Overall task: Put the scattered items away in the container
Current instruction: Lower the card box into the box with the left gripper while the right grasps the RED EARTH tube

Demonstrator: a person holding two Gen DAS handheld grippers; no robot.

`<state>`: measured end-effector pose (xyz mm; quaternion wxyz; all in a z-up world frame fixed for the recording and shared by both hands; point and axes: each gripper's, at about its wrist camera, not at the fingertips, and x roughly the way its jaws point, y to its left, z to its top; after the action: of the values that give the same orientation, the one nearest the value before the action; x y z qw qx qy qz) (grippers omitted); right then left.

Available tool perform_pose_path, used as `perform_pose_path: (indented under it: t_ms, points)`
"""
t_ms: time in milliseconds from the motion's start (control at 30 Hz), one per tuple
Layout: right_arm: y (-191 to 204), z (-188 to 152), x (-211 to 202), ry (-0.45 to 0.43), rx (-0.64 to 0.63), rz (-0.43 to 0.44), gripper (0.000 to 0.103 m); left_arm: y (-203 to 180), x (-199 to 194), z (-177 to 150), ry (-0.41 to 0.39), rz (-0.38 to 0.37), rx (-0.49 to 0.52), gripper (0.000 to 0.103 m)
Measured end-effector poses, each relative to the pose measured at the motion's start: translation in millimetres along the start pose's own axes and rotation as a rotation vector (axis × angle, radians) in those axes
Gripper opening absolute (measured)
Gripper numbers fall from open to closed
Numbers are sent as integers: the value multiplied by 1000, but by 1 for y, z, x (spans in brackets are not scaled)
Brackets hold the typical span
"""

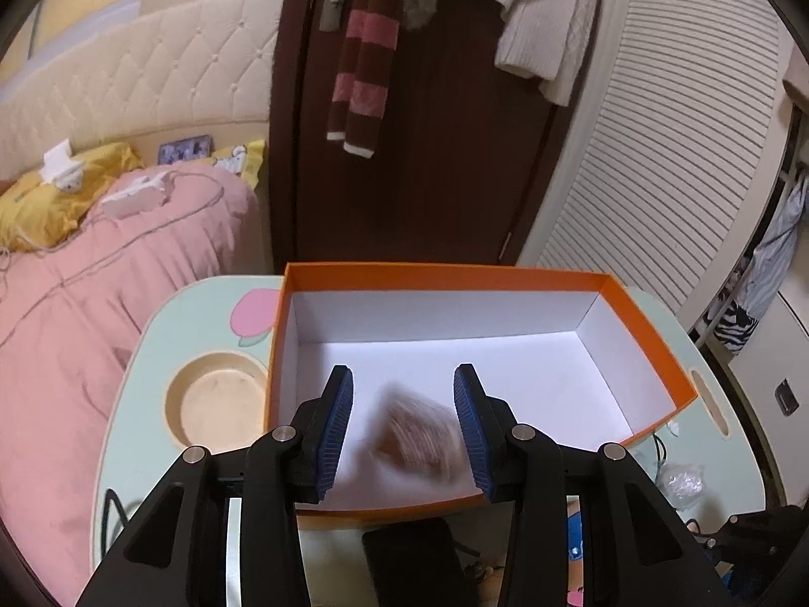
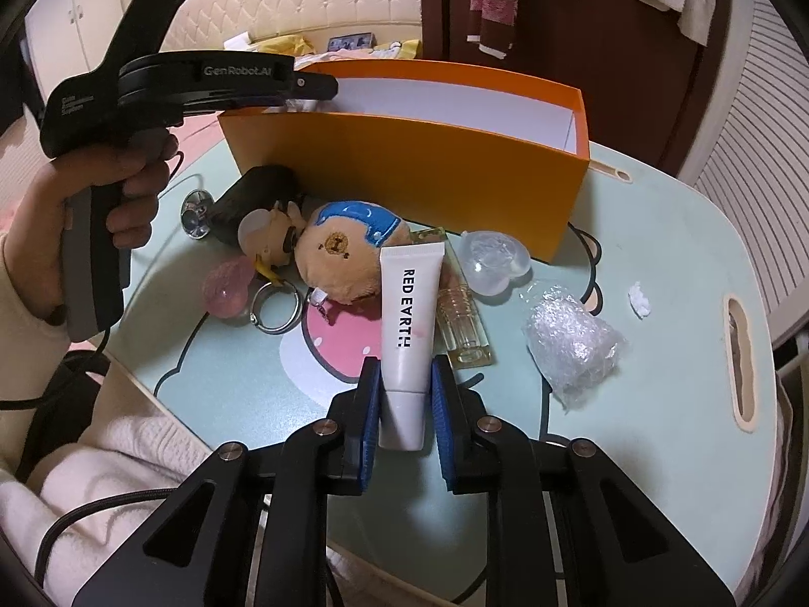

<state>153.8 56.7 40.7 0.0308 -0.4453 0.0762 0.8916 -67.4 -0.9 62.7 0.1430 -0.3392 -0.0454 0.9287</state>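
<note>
My left gripper point(image 1: 403, 374) hangs open over the orange box point(image 1: 445, 270), whose inside is white. A blurred brown item point(image 1: 419, 435) sits between and below its fingers, inside the box. In the right wrist view, that gripper point(image 2: 313, 86) is held by a hand above the left end of the box point(image 2: 404, 162). My right gripper point(image 2: 404, 379) is shut on a white tube point(image 2: 407, 334) printed RED EARTH, which points at the box. Just beyond the tube lie a brown plush point(image 2: 344, 253) with a blue cap and a clear glass bottle point(image 2: 465, 323).
On the pale green table point(image 2: 657, 232) lie a clear heart case point(image 2: 495, 263), bubble wrap point(image 2: 571, 344), a pink heart point(image 2: 227, 288), a key ring point(image 2: 275, 308) and a black object point(image 2: 258, 192). A round recess point(image 1: 217, 399) sits left of the box. A pink bed point(image 1: 126, 263) is at far left.
</note>
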Motion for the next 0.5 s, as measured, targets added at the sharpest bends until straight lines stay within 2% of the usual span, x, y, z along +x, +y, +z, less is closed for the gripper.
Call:
perform_pose_path:
  t_ms: [200,233,267,333,433,500]
  points:
    - [-2,-2,-3,-4,11,13,20,4,-20,-2,-43,-36,-19,46]
    - [-3,-2,-4,-5,17,20,20,6,-25,-3,-50,-42,-24,53]
    - [-5,-3,-4,-6,24,26,20,9,-33,-7,-61,-45,-39,66]
    - [-6,-4,-4,-8,35,36,20,15,-50,-15,-83,-49,-71,77]
    - [-8,-5,-6,-17,44,55,20,25,-72,-36,-100,-62,-132,84]
    - [-8,-7,-9,-28,47,64,20,30,-82,-51,-114,-56,-152,84]
